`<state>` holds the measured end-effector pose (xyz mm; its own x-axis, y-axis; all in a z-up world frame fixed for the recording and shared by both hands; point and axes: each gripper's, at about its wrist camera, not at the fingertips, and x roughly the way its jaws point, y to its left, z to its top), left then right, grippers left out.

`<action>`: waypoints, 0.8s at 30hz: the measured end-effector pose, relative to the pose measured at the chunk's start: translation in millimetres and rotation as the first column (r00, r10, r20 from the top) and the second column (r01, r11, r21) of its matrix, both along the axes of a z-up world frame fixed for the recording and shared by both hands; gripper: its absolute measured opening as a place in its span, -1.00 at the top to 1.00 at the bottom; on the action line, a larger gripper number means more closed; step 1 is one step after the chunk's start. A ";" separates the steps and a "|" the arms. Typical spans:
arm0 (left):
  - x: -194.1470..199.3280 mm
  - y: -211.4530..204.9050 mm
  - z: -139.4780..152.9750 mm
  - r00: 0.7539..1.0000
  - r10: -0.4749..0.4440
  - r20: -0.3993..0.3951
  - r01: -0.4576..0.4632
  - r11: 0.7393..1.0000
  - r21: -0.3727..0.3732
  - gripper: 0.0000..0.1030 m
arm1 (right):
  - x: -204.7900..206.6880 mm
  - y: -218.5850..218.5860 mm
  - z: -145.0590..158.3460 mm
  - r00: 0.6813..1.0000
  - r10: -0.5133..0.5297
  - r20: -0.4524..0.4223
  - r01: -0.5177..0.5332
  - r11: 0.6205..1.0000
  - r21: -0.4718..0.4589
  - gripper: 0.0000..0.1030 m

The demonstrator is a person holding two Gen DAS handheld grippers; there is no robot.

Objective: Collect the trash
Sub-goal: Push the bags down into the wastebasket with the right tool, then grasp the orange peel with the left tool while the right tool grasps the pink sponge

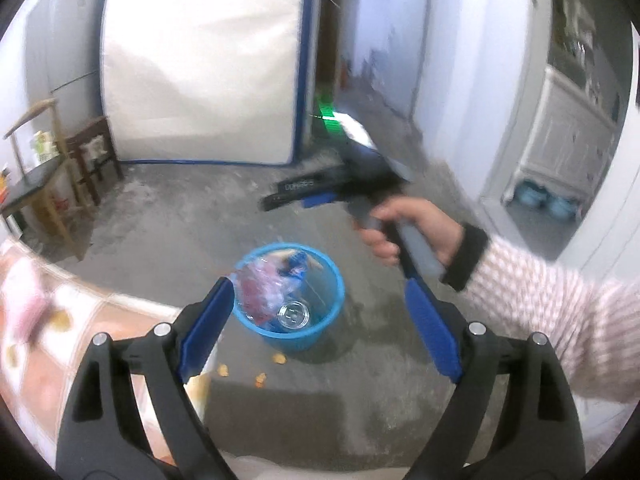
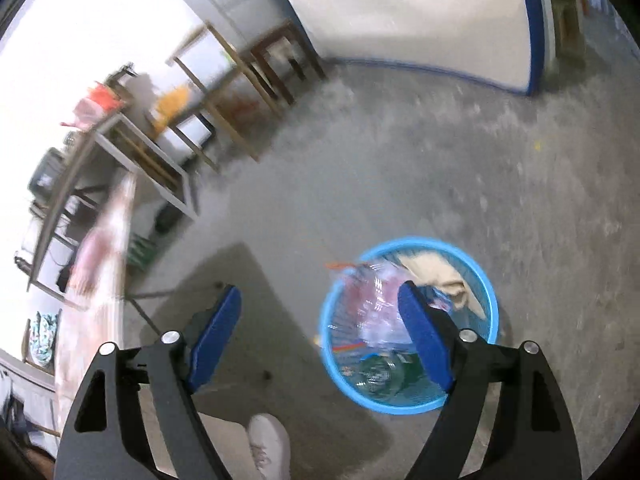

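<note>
A round blue trash bin [image 1: 338, 280] stands on the concrete floor below both grippers. Inside it lie a crumpled clear plastic bag [image 1: 260, 292], a clear cup [image 1: 294, 314] and a blue wrapper [image 1: 297, 266]. My left gripper [image 1: 318, 286] hangs above the bin, open, with nothing between its blue pads. In the right wrist view the bin [image 2: 493, 292] holds the plastic bag [image 2: 372, 300] and a beige crumpled piece [image 2: 436, 274]. My right gripper [image 2: 320, 290] is open and empty, its right finger over the bin. A hand [image 1: 404, 228] in a striped sleeve holds that gripper.
Small orange scraps [image 1: 279, 358] lie on the floor by the bin. A table with a patterned cloth [image 1: 60, 340] is at the left. Wooden chairs [image 1: 52, 184] and a large white panel [image 1: 200, 60] stand behind. A white cabinet [image 1: 560, 132] is at right. A shoe [image 2: 268, 448] shows below.
</note>
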<state>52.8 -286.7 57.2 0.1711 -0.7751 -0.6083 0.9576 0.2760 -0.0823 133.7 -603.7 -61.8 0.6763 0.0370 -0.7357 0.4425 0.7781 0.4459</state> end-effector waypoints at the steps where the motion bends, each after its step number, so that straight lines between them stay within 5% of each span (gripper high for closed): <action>1: 9.1 16.0 8.2 0.999 0.033 0.000 -0.033 0.999 -0.013 -0.66 | -4.1 9.6 16.7 0.999 -0.002 0.034 0.002 1.000 -0.006 -0.69; 6: 56.2 97.3 28.8 0.960 0.272 0.062 -0.271 0.962 -0.015 -0.70 | -8.0 53.6 66.8 0.984 0.039 0.172 -0.045 0.998 0.031 -0.74; 10: 102.8 170.7 31.1 0.863 0.498 0.084 -0.499 0.867 -0.014 -0.74 | 23.9 105.2 91.0 0.966 0.146 0.214 -0.158 0.987 0.041 -0.75; 18: 206.6 249.9 20.0 0.679 0.734 -0.011 -0.734 0.679 -0.015 -0.75 | 139.2 228.0 107.7 0.883 0.443 0.158 -0.449 0.894 0.004 -0.79; 22: 264.9 268.5 7.0 0.635 0.758 -0.147 -0.768 0.641 -0.011 -0.70 | 184.8 261.6 96.3 0.862 0.497 0.098 -0.500 0.866 -0.001 -0.79; 24: 295.5 272.8 -10.7 0.614 0.754 -0.235 -0.771 0.636 0.030 -0.42 | 201.7 266.7 87.3 0.868 0.492 0.062 -0.492 0.870 -0.008 -0.79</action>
